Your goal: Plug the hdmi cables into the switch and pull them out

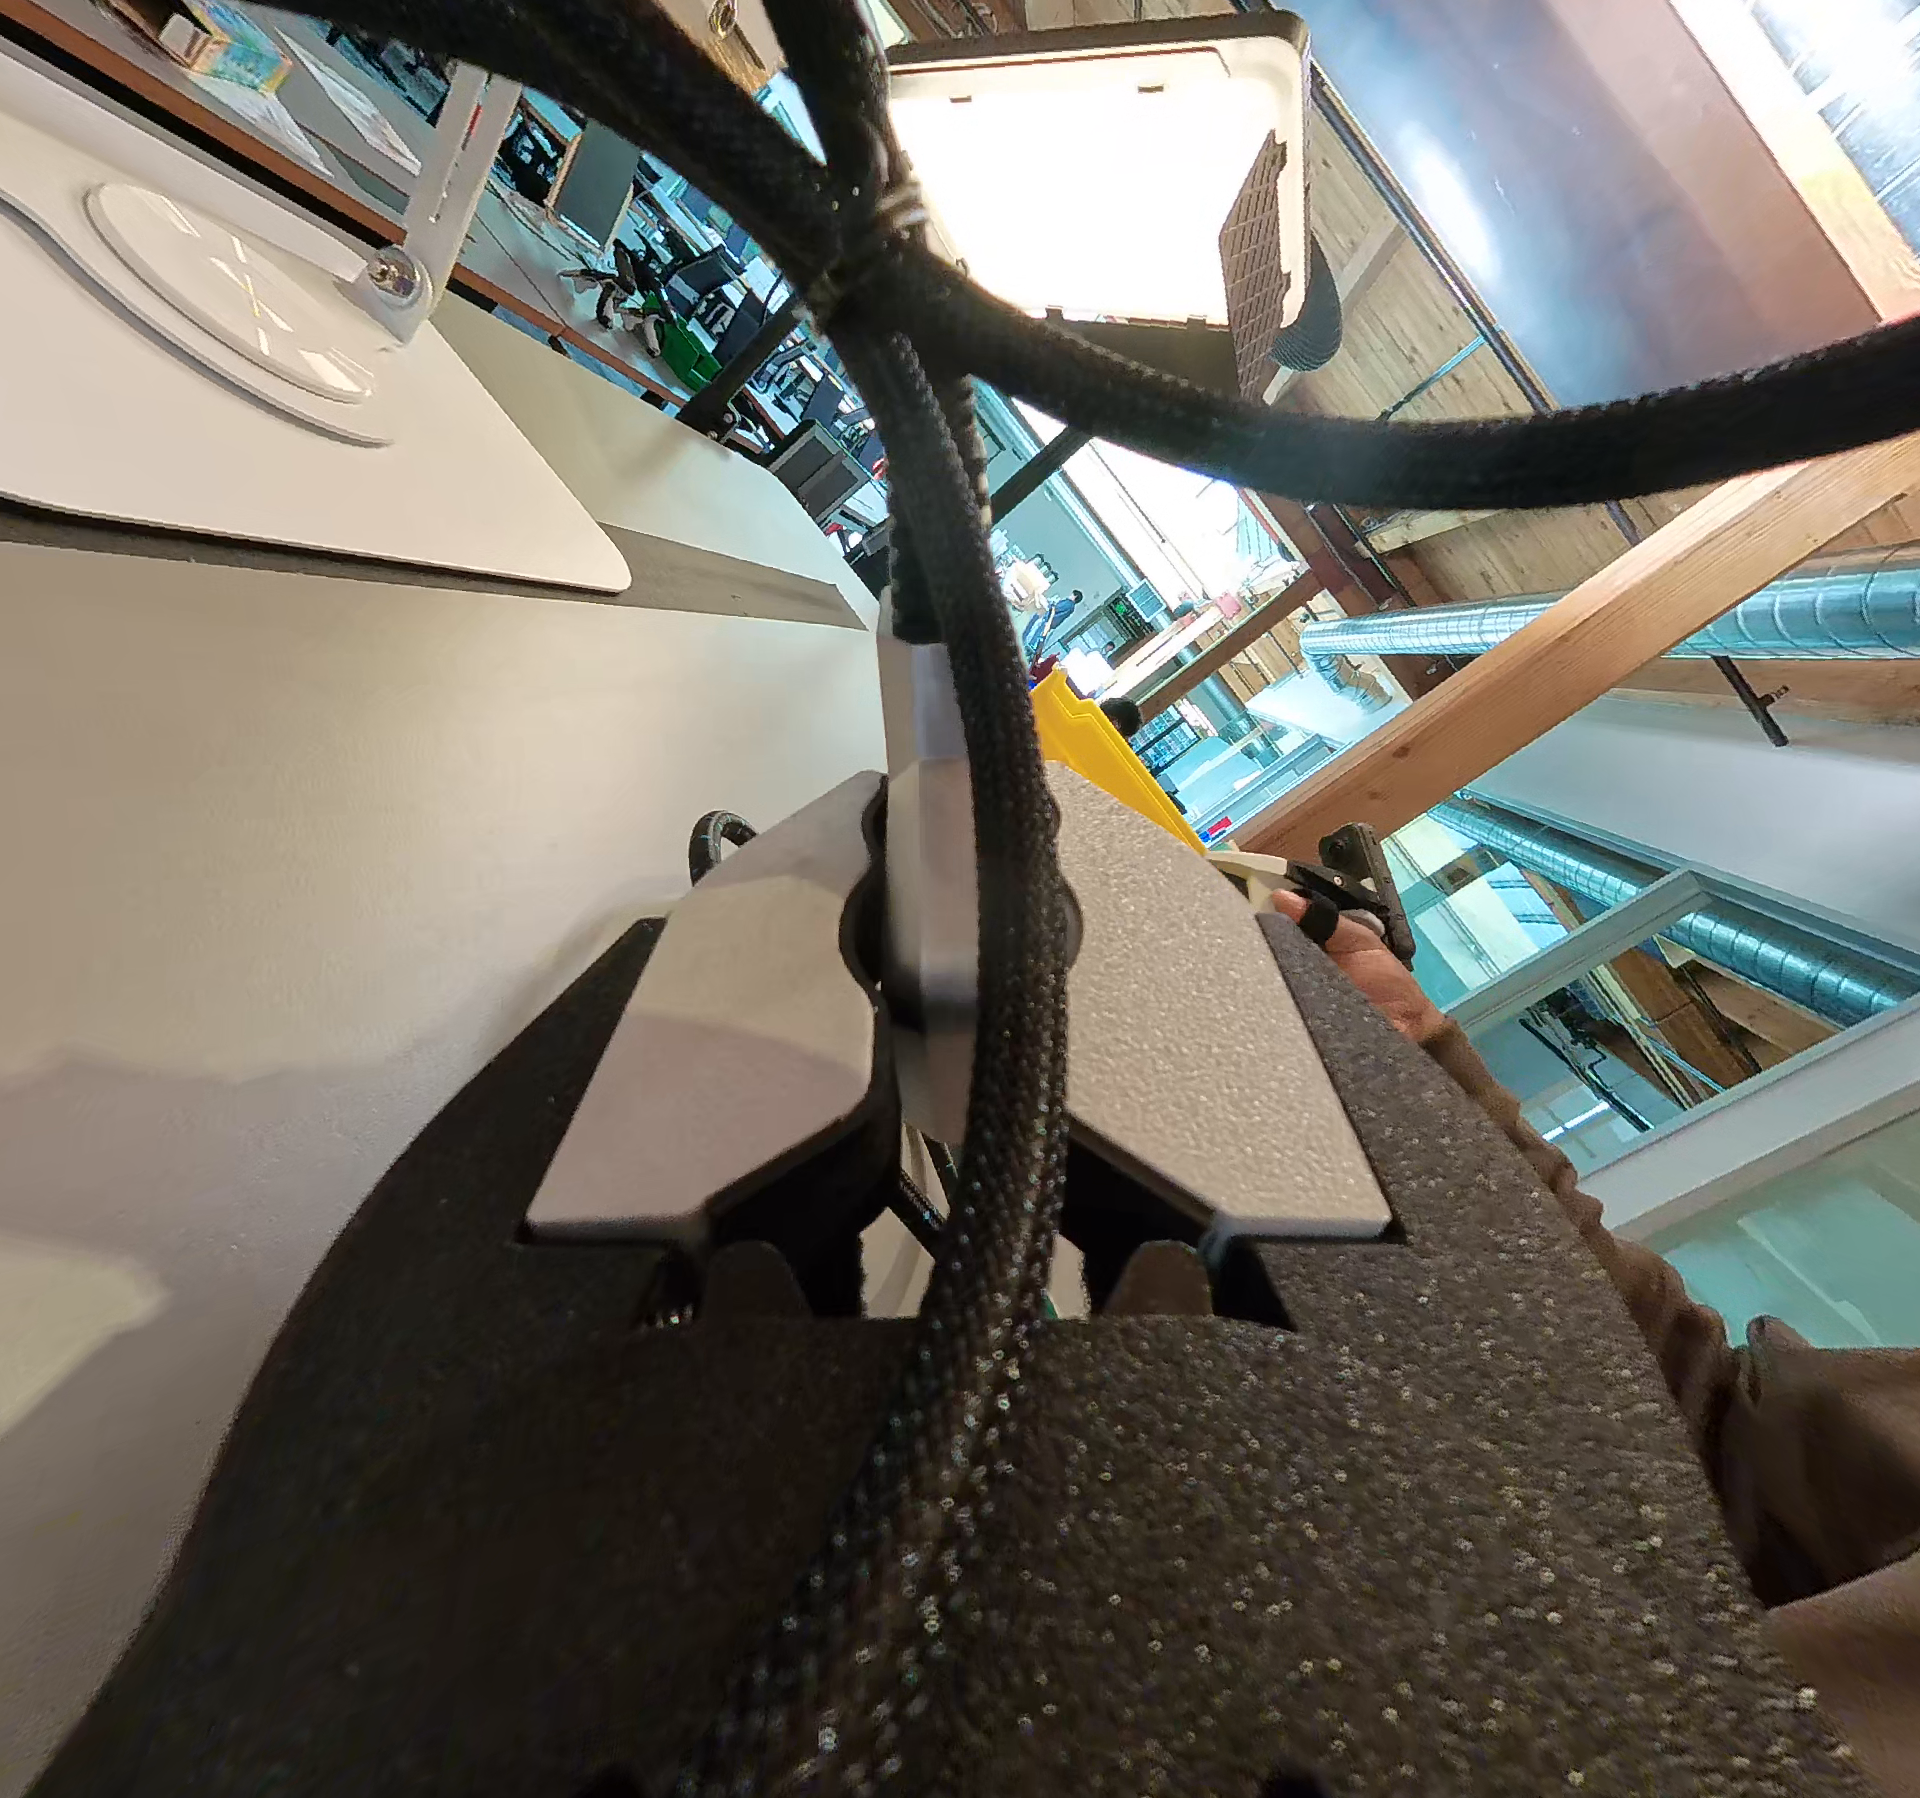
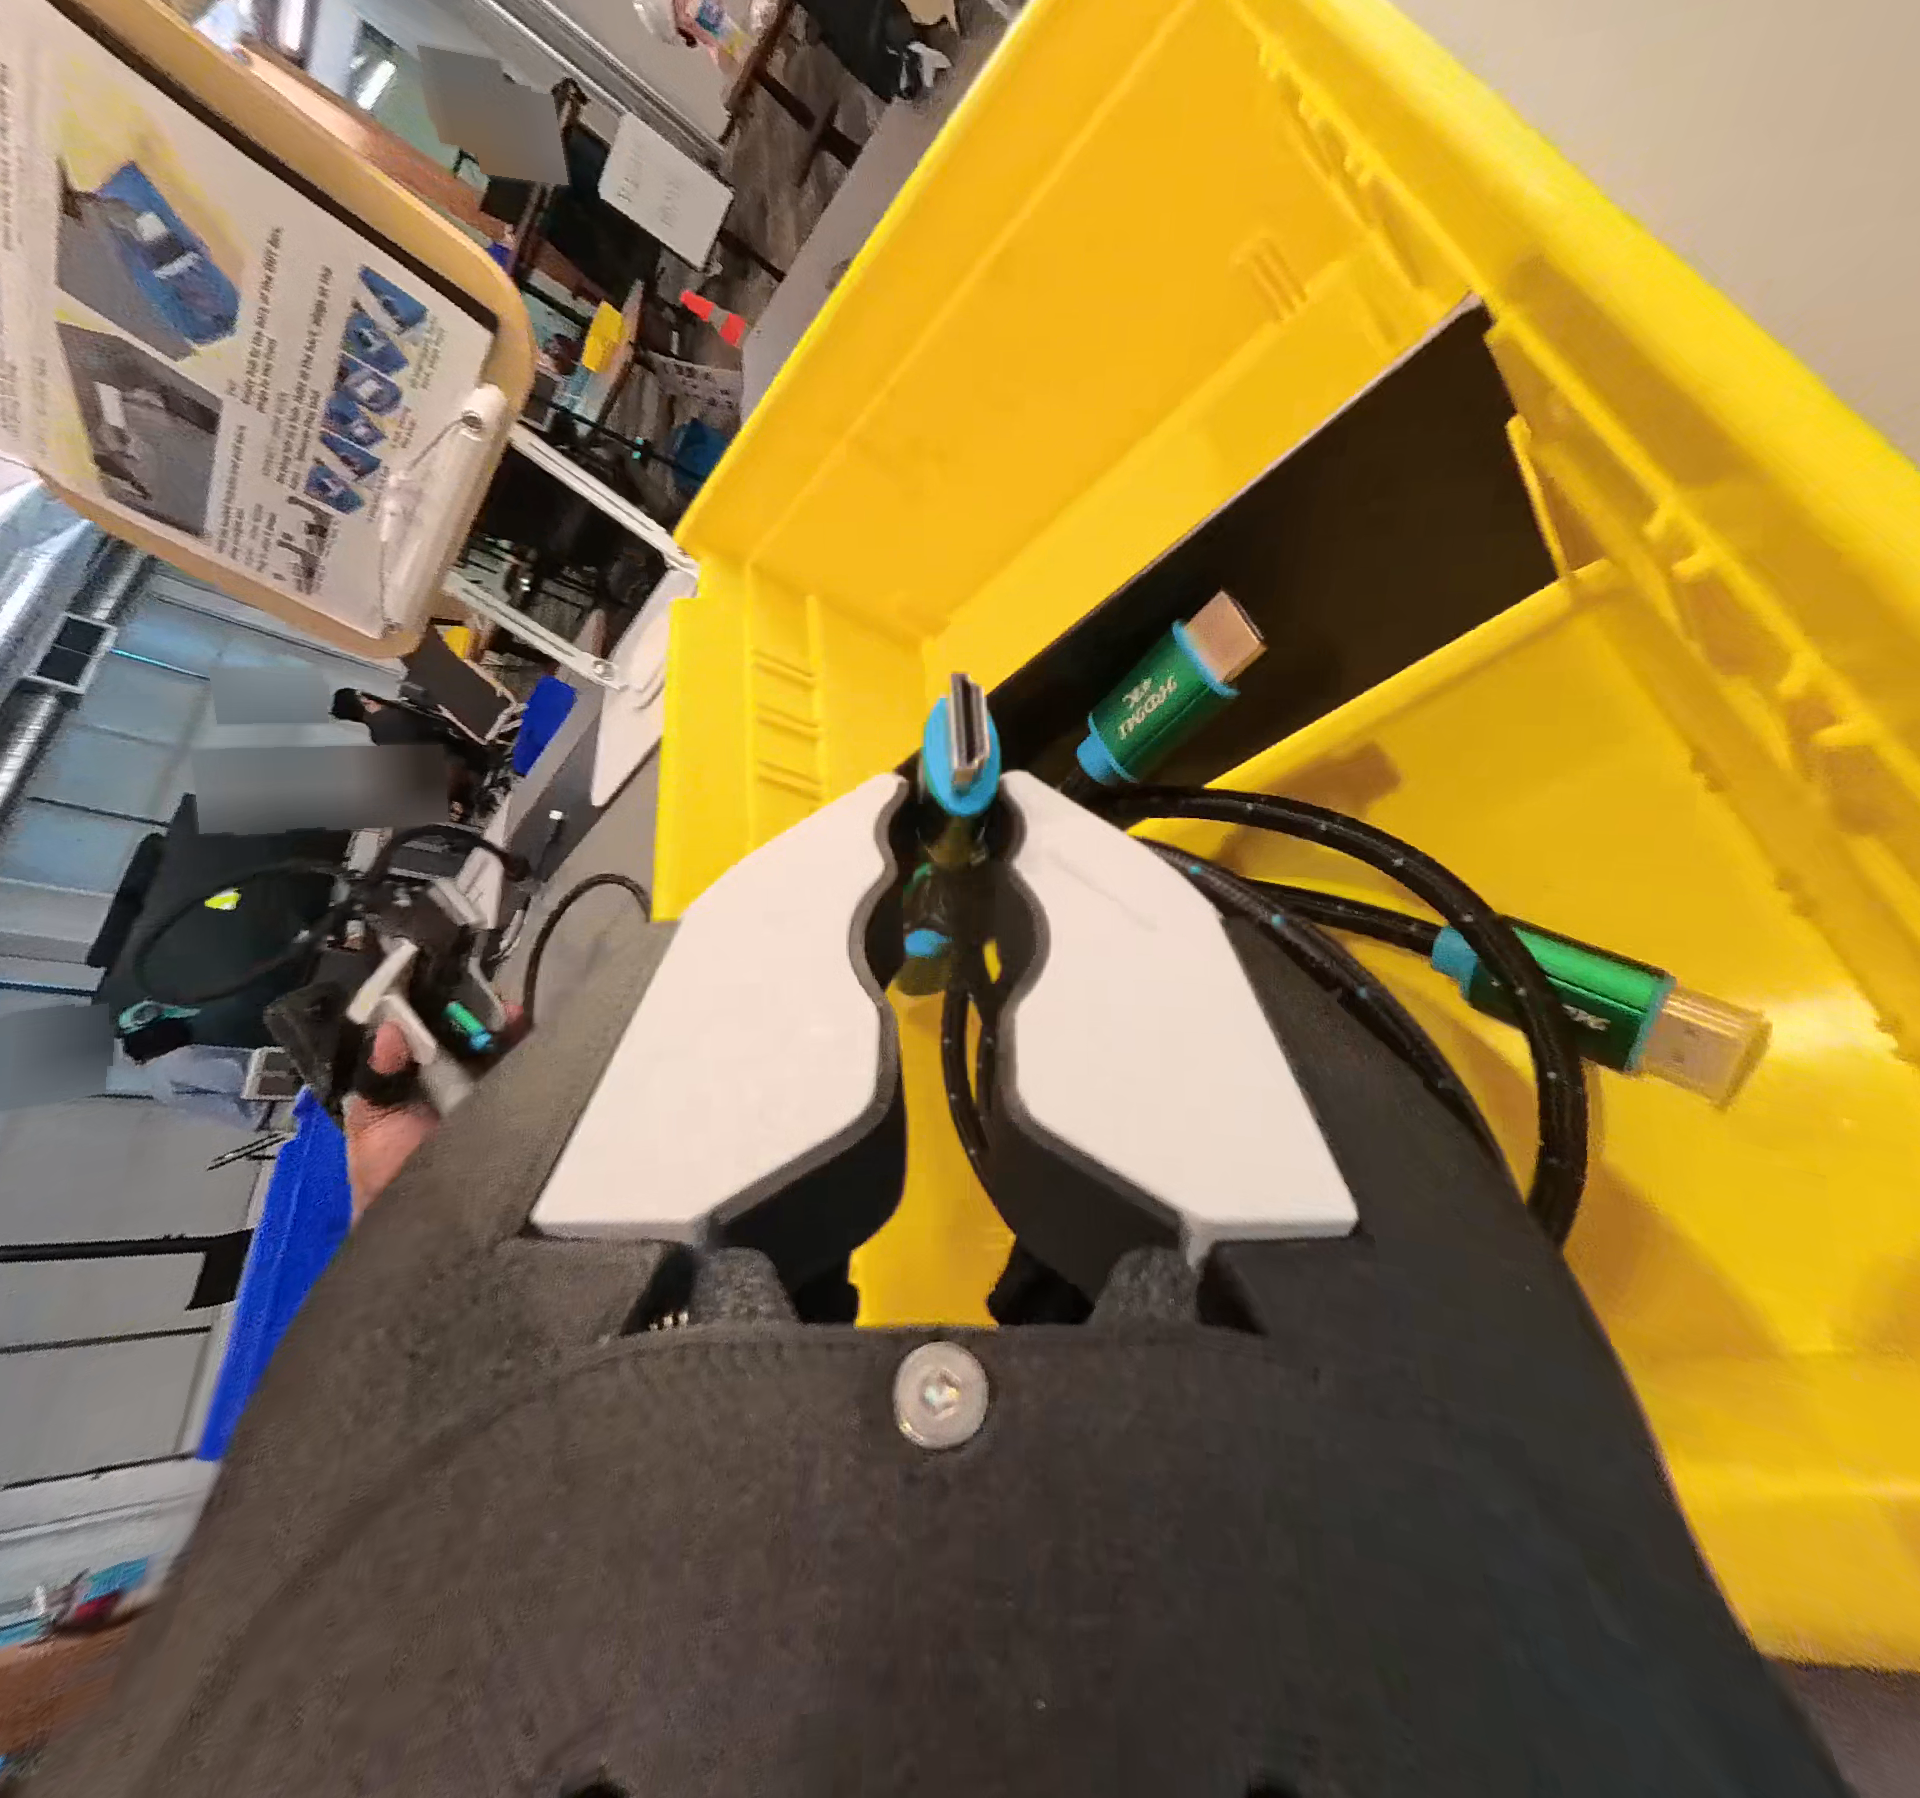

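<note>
Between my right claw's (image 2: 961,792) white fingers (image 2: 790,1000) sits a green cable plug (image 2: 958,740), gripped just short of the yellow bin (image 2: 1039,314), where two more plugs (image 2: 1174,699) already lie. My left claw (image 1: 966,875) clamps a grey block (image 1: 920,875) and black braided cable (image 1: 997,813) over the bench (image 1: 312,813).

I count three green cable plugs (image 2: 1158,699), one yellow bin (image 2: 1039,314), two tongs (image 2: 954,803) of mine.

A workshop-like lab — timber beams (image 1: 1538,647), silver ducts (image 1: 1714,938), cluttered benches (image 1: 665,294), yellow bins (image 2: 1039,346).
</note>
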Motion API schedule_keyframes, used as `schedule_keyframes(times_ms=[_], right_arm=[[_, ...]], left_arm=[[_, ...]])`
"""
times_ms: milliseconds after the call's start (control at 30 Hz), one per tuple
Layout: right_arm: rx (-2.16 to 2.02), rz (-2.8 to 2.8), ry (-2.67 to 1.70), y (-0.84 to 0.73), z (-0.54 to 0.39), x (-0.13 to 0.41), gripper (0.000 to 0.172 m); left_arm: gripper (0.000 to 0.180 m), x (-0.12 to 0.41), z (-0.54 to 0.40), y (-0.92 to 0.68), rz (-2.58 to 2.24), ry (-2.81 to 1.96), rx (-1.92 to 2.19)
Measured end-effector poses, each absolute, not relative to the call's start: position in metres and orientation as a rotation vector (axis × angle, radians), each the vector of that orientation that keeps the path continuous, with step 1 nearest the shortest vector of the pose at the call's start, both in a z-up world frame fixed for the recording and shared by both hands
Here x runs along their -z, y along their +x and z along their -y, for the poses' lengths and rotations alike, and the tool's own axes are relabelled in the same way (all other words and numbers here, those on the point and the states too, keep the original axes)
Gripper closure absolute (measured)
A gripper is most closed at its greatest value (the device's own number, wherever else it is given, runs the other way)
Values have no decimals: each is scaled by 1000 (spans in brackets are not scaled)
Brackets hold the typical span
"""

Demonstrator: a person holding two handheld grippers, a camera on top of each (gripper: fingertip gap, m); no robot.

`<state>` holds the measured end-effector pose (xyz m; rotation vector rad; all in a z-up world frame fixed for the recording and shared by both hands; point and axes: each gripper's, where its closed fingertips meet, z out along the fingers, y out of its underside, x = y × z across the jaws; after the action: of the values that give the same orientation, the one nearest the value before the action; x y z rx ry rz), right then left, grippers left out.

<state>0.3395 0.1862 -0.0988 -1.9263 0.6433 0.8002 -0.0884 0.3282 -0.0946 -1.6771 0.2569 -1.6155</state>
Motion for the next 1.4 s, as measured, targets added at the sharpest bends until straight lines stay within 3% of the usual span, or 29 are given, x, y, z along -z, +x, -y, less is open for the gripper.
schedule_keyframes(times_ms=[200, 333, 500, 667, 767, 867, 1400], right_arm=[[-207, -473, -2259, 356, -164, 109, 123], [3, -232, -2212, 324, -163, 65, 126], [-131, 231, -2066, 184, -187, 31, 135], [-536, 591, -1992, 20, -227, 95, 134], [-715, 634, -1929, -44, -263, 126, 127], [-911, 688, -1893, -87, -286, 129, 108], [-949, 851, -1782, -117, -276, 122, 151]], left_arm=[[158, 94, -328, -89, -259, -1674, 1619], [158, 94, -328, -89, -266, -1671, 1618], [158, 92, -327, -88, -286, -1662, 1617], [153, 90, -327, -89, -293, -1651, 1620], [152, 87, -327, -92, -301, -1638, 1615], [158, 80, -327, -100, -300, -1605, 1613], [162, 78, -311, -84, -473, -1543, 1665]])
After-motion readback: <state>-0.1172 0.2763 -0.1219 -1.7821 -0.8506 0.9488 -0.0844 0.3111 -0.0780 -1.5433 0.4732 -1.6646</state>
